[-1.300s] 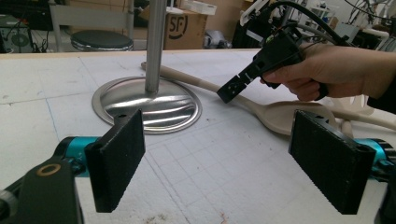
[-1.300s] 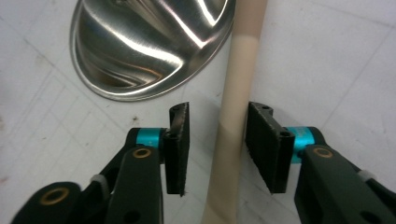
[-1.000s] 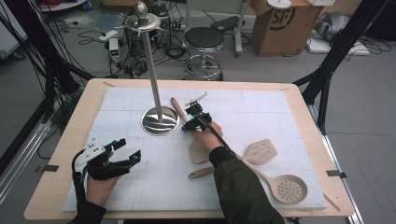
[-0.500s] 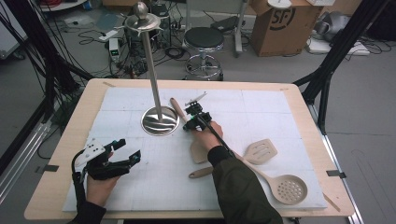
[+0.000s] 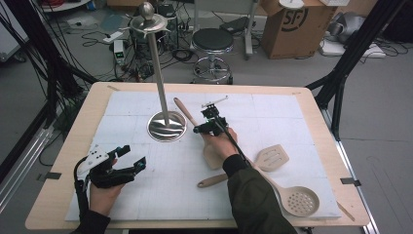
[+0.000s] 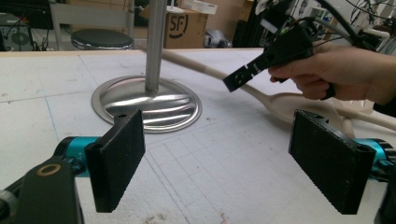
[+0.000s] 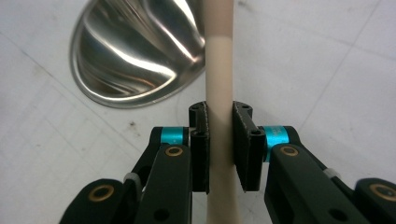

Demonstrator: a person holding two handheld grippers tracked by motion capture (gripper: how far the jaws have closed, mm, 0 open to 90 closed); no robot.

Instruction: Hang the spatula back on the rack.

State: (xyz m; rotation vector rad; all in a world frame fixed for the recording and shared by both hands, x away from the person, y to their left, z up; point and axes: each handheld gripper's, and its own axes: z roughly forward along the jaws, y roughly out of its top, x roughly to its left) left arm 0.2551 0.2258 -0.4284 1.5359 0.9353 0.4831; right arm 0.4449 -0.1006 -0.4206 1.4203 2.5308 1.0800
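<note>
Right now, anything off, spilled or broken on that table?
Nothing stands out. The right gripper has just been closing, with the cream spoon handle between its jaws, beside the steel stand base. The slotted turner and skimmer lie flat, intact.

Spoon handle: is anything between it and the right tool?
Nothing visible. The right tool has just been closing, its pads on either side of the spoon handle, beside the stand's metal base.

My left gripper is black with a white housing on top, teal collars behind its ribbed black pads and a brass-ringed pivot. My right gripper matches: teal collars, brass pivot rings, a thin black cable trailing along my dark olive sleeve.
</note>
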